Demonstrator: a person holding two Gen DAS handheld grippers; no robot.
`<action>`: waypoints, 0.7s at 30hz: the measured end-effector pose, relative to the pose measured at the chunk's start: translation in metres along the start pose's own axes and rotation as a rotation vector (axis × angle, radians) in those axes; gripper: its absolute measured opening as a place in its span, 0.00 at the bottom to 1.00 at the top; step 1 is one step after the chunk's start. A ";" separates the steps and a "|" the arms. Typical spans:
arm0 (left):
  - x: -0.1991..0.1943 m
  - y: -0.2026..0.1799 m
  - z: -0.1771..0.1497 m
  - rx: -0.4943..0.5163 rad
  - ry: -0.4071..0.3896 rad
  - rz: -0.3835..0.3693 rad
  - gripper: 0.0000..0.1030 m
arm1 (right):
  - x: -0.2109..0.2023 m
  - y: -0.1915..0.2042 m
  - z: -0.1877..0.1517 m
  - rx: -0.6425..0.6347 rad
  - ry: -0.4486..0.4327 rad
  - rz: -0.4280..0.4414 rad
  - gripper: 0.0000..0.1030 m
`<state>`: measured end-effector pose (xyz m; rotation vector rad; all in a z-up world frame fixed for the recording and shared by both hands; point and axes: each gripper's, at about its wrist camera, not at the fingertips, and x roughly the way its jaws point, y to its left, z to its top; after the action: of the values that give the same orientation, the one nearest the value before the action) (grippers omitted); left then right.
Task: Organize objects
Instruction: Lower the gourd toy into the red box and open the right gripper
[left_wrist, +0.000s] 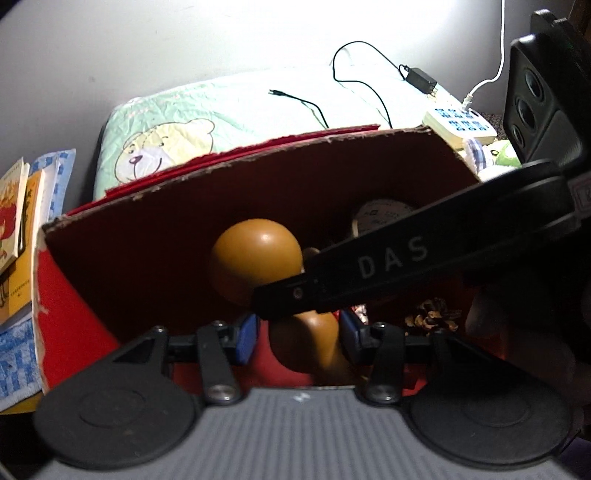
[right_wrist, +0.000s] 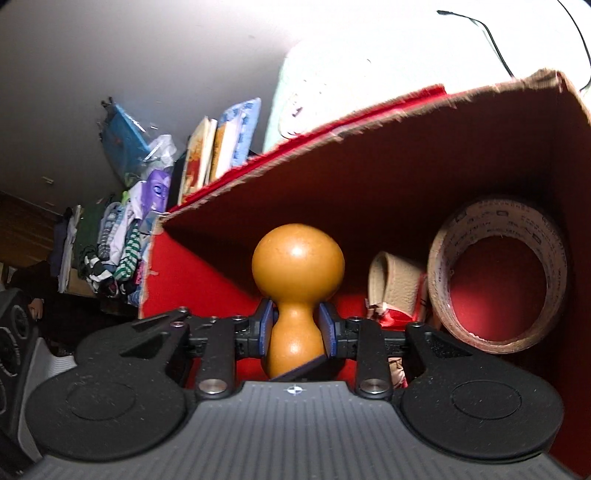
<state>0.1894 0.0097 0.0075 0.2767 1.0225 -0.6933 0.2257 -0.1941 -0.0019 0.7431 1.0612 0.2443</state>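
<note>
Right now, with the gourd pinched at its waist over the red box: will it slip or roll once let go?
The gourd looks glossy and hard, so it may slide in the pads. The right hand-held gripper clamps the narrow waist, which probably resists slipping out. With rounded bulbs, it will likely tip and roll inside the red box, perhaps toward the tape roll.

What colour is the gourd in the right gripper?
Orange-brown gourd, glossy; clearest in the right wrist view.

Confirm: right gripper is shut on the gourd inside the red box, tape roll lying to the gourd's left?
One thing is off: the tape roll is to the right of the gourd, not its left, as the right wrist view shows. The rest holds: the right gripper is shut on the gourd's narrow waist, inside the red box.
</note>
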 end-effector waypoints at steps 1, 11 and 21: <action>0.004 -0.001 0.001 0.005 0.019 0.004 0.48 | 0.002 -0.001 0.000 0.013 0.012 -0.004 0.30; 0.018 0.002 0.004 -0.002 0.124 0.013 0.53 | 0.012 -0.006 0.000 0.049 0.079 -0.043 0.32; 0.017 0.008 0.002 -0.027 0.148 0.008 0.59 | 0.013 -0.010 -0.001 0.068 0.091 -0.041 0.32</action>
<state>0.2021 0.0078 -0.0071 0.3125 1.1704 -0.6585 0.2296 -0.1942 -0.0174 0.7762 1.1744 0.2093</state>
